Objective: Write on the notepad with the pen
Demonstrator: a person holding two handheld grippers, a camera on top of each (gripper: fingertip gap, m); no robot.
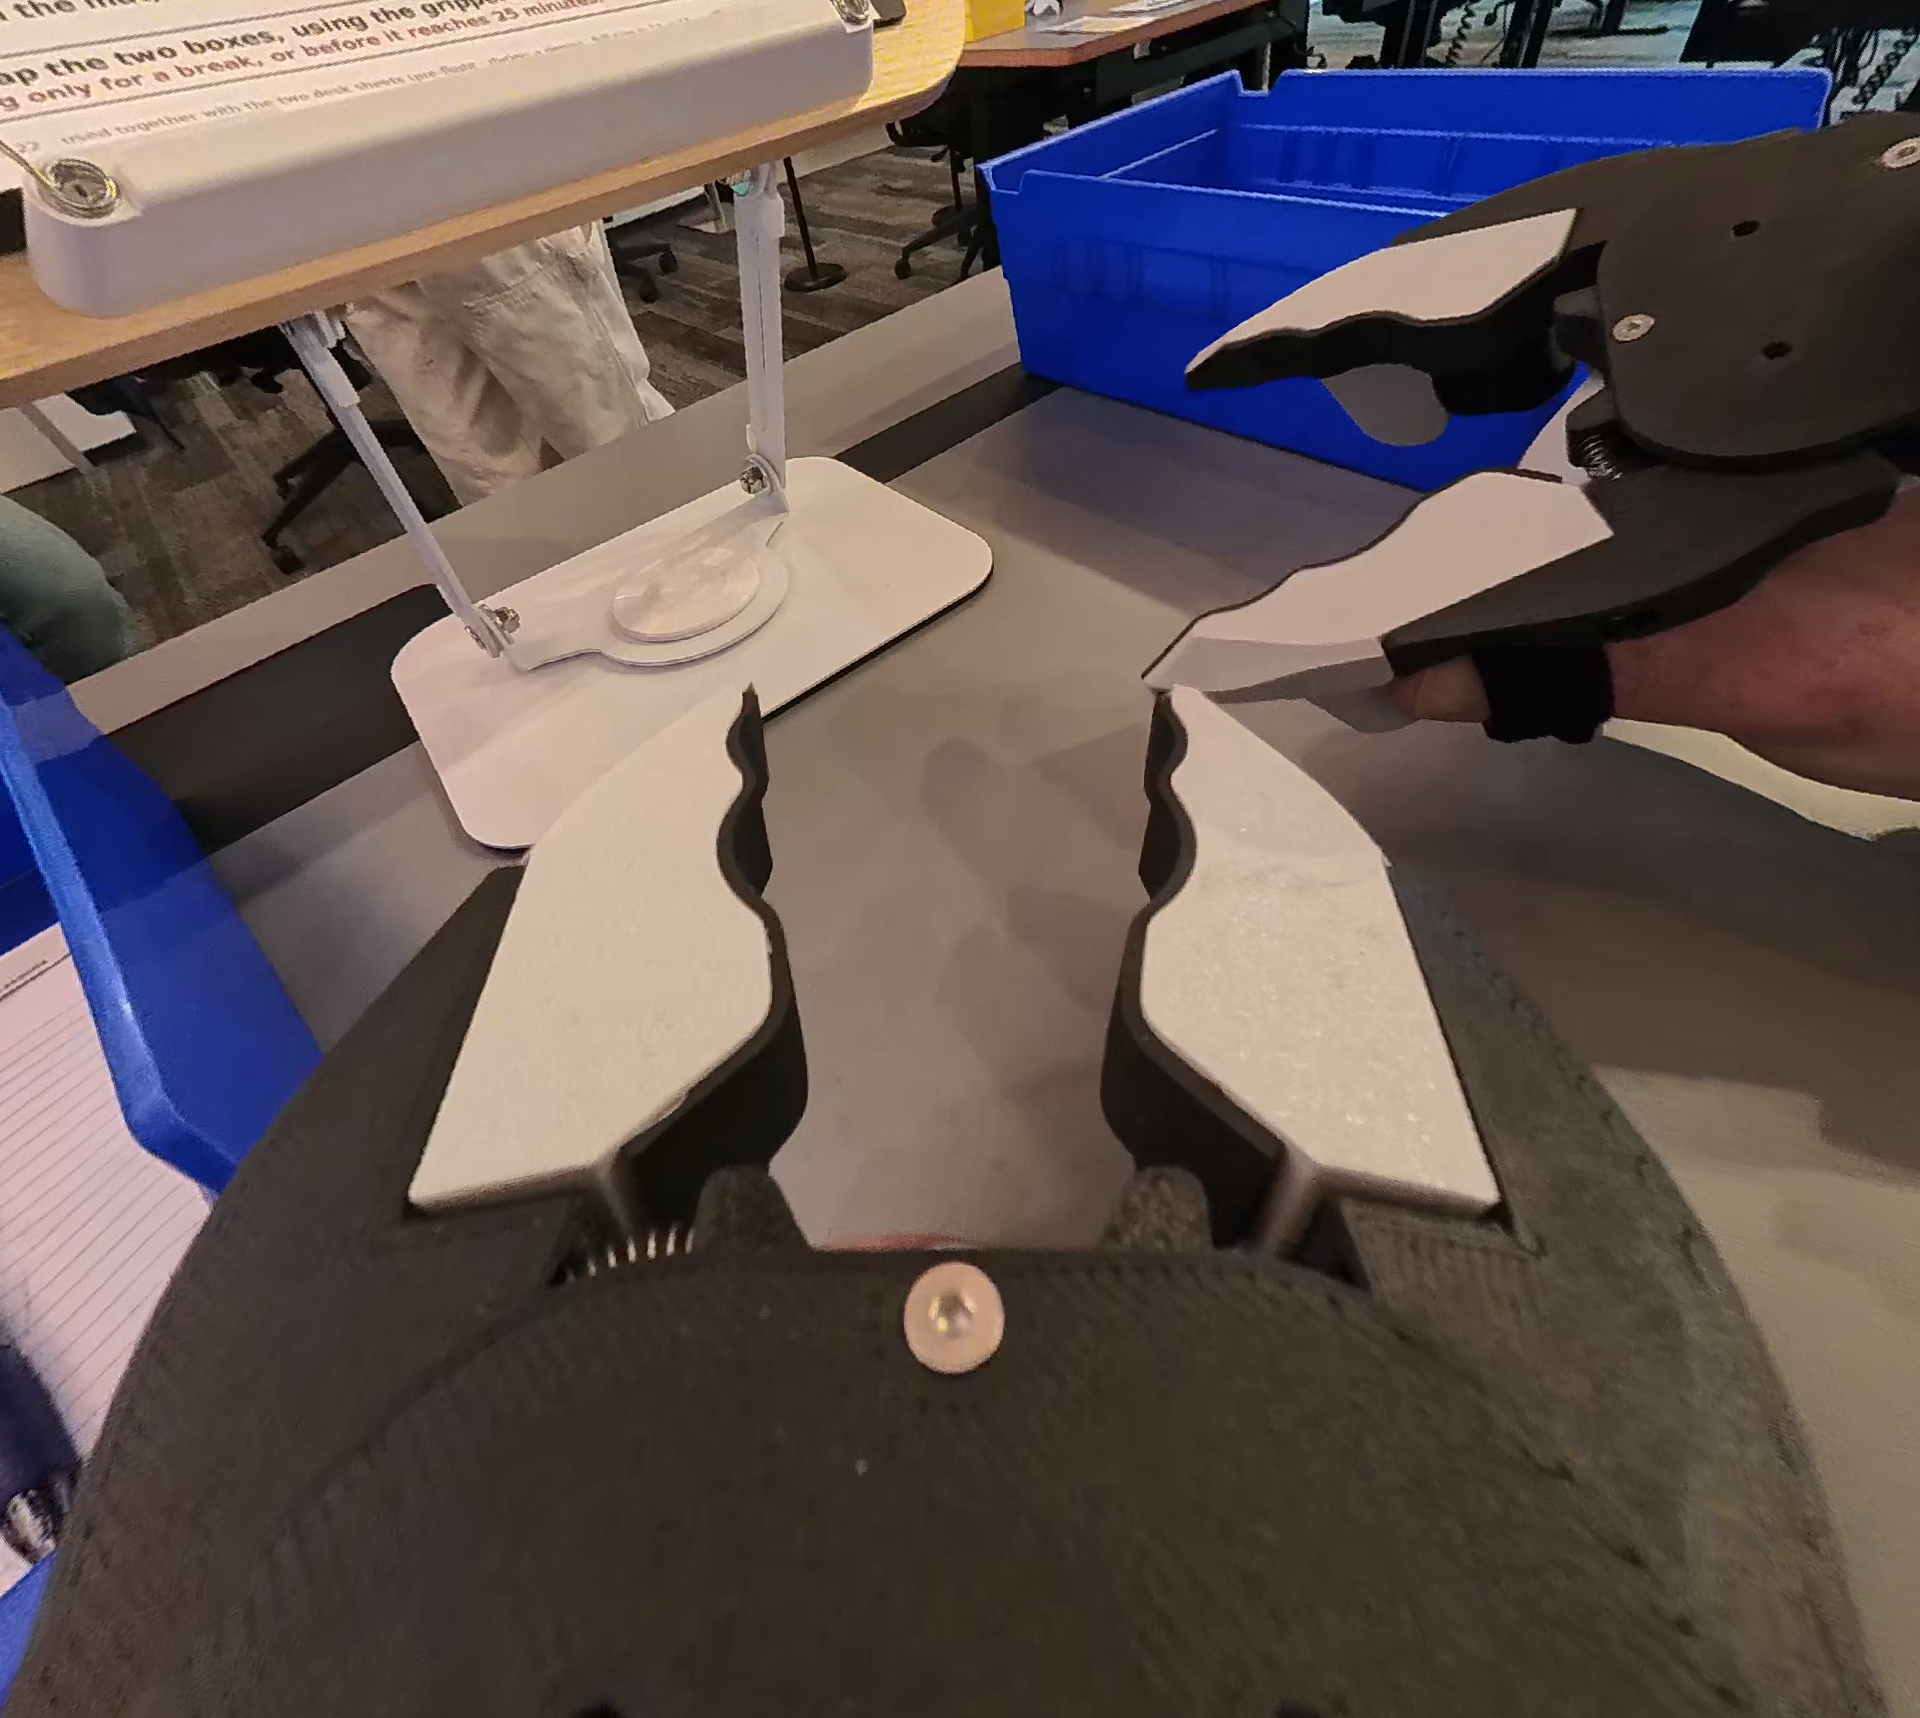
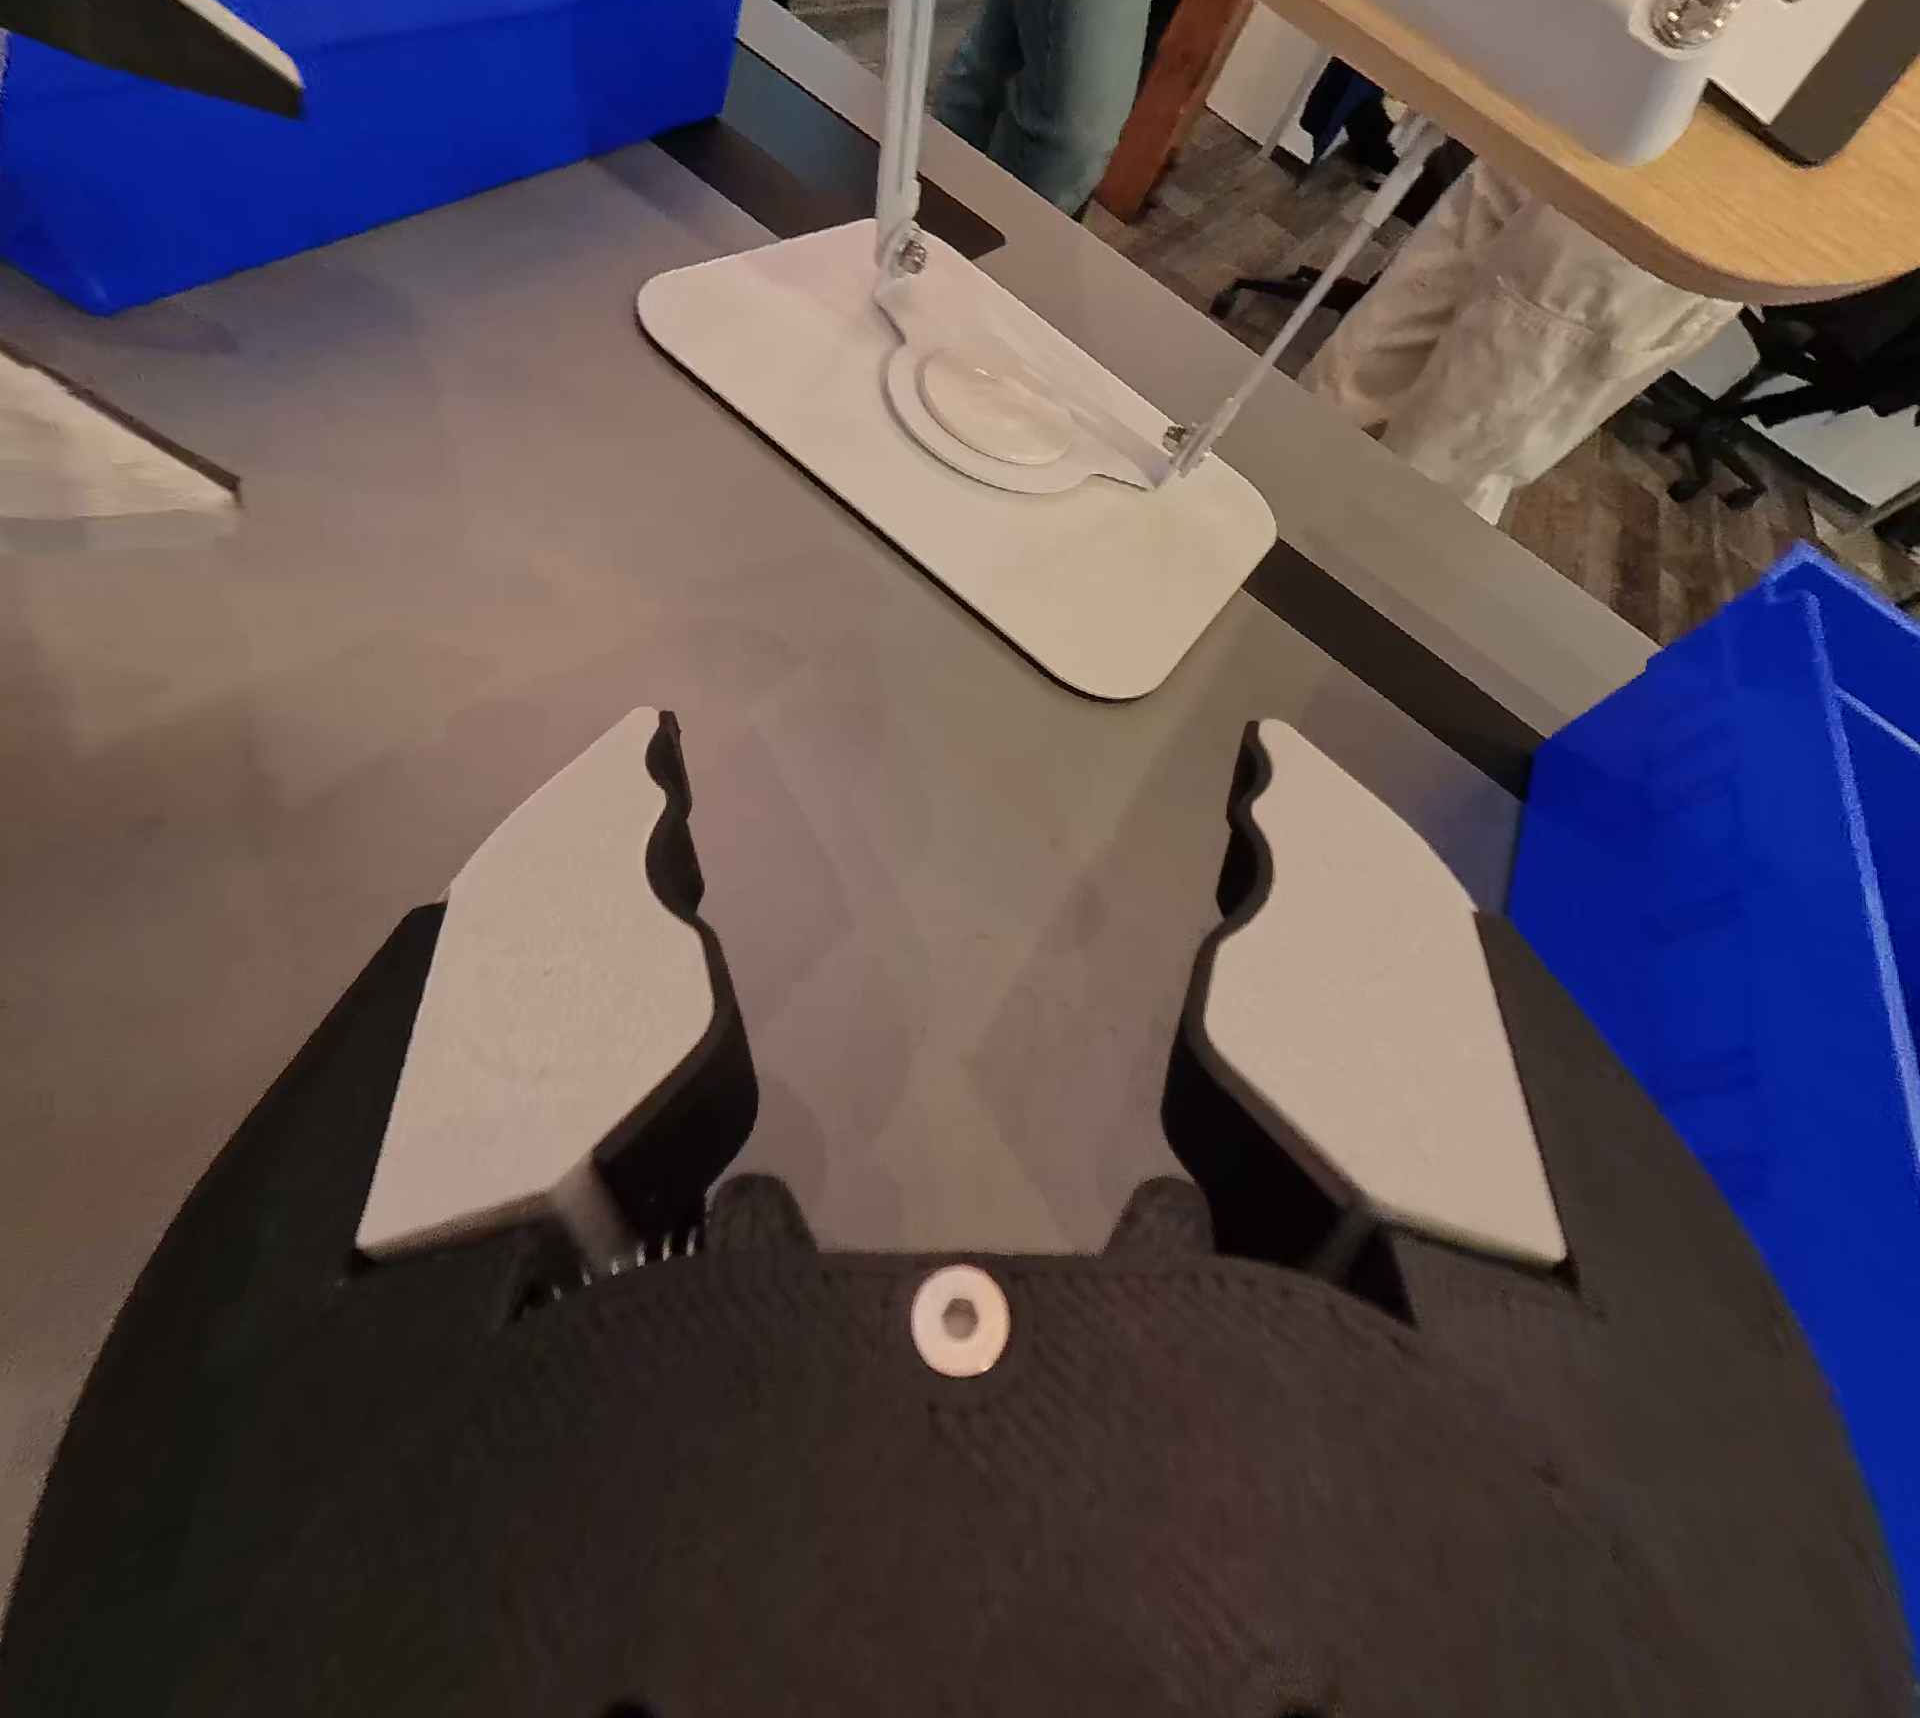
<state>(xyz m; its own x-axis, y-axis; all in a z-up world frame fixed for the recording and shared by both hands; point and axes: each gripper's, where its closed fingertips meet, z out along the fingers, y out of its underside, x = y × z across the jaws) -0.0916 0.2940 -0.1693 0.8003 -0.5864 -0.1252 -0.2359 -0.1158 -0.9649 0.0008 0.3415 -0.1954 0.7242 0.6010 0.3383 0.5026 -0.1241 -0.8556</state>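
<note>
My left gripper (image 1: 956,712) is open and empty, held over the grey table (image 1: 935,889). My right gripper (image 2: 961,733) is open and empty too. It also shows in the left wrist view (image 1: 1169,515), at the right, held by a hand, its lower fingertip close to my left gripper's right fingertip. A lined notepad page (image 1: 62,1201) shows at the left edge of the left wrist view, inside a blue bin (image 1: 156,993). No pen is in view. The left gripper's fingertips (image 2: 208,79) show at the left edge of the right wrist view.
A white stand base (image 1: 831,619) sits on the table ahead and carries a raised wooden board with an instruction sheet (image 1: 416,6). It also shows in the right wrist view (image 2: 1039,546). A blue bin (image 1: 1299,214) stands at the back right. People stand beyond the table.
</note>
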